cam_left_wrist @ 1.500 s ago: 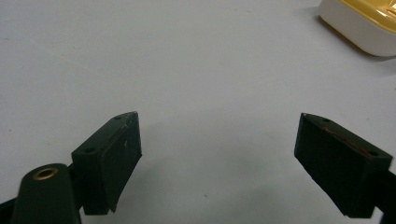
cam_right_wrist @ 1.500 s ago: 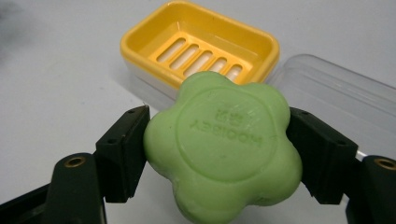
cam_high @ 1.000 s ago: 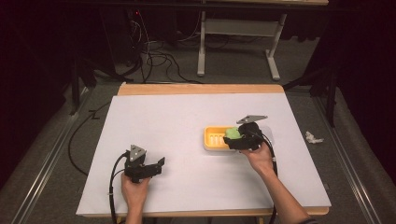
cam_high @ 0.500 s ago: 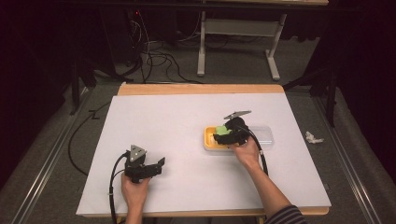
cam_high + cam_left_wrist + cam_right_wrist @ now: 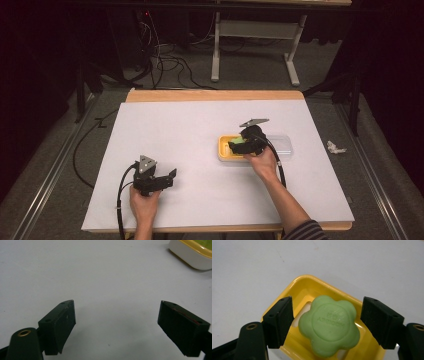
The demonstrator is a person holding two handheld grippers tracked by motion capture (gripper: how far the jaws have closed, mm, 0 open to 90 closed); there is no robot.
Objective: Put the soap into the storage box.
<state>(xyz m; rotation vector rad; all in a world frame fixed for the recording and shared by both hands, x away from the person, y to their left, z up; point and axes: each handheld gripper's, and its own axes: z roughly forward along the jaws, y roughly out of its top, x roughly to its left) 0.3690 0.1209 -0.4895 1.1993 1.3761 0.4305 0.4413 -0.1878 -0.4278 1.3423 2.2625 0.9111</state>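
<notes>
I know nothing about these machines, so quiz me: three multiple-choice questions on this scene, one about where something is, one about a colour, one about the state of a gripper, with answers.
1. Where does the soap lie?
A. in the yellow dish
B. on the floor
C. beside the left gripper

2. What colour is the soap?
A. red
B. green
C. blue

3. How do the right gripper's jaws stand?
A. clamped shut on the soap
B. shut with nothing between them
C. open, one on each side of the soap

Answers: 1 A, the right gripper view shows the soap resting in the dish. 2 B, it is a green flower shape. 3 C, a gap shows between each jaw and the soap.
</notes>
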